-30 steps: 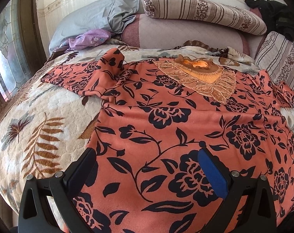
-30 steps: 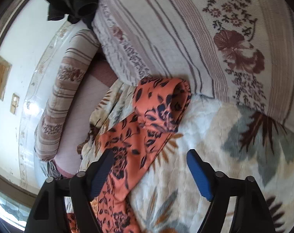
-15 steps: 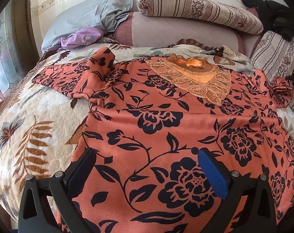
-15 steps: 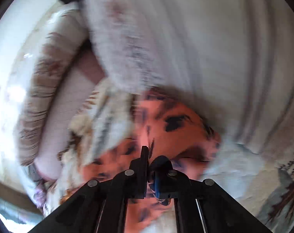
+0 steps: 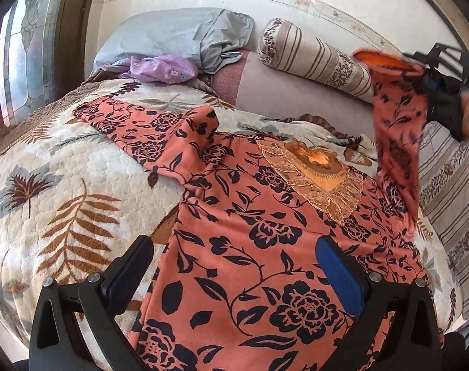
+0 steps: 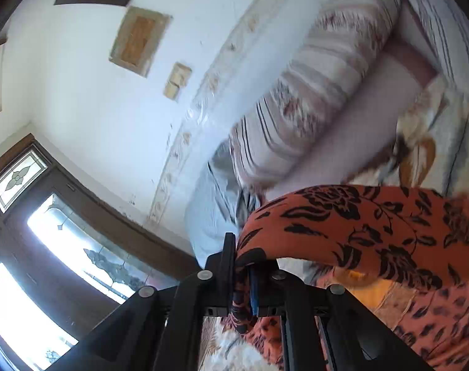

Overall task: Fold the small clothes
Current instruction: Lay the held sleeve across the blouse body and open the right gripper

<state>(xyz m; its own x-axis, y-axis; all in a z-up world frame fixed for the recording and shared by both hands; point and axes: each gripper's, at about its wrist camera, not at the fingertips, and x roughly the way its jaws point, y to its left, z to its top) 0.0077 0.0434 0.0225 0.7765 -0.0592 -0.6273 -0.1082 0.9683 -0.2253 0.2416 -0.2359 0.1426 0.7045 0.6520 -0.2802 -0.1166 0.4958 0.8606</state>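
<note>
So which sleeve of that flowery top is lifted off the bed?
The sleeve pinched in the right gripper; the other sleeve lies on the quilt.

Orange black-floral top, spread flat on bed, one sleeve lifted

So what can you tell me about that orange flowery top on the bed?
The top is soft-looking orange fabric printed with dark flowers and vines, with a lacy beige collar. Its body lies flat on the quilt. One sleeve rests rumpled there; the other sleeve hangs lifted, pinched in the right gripper.
</note>
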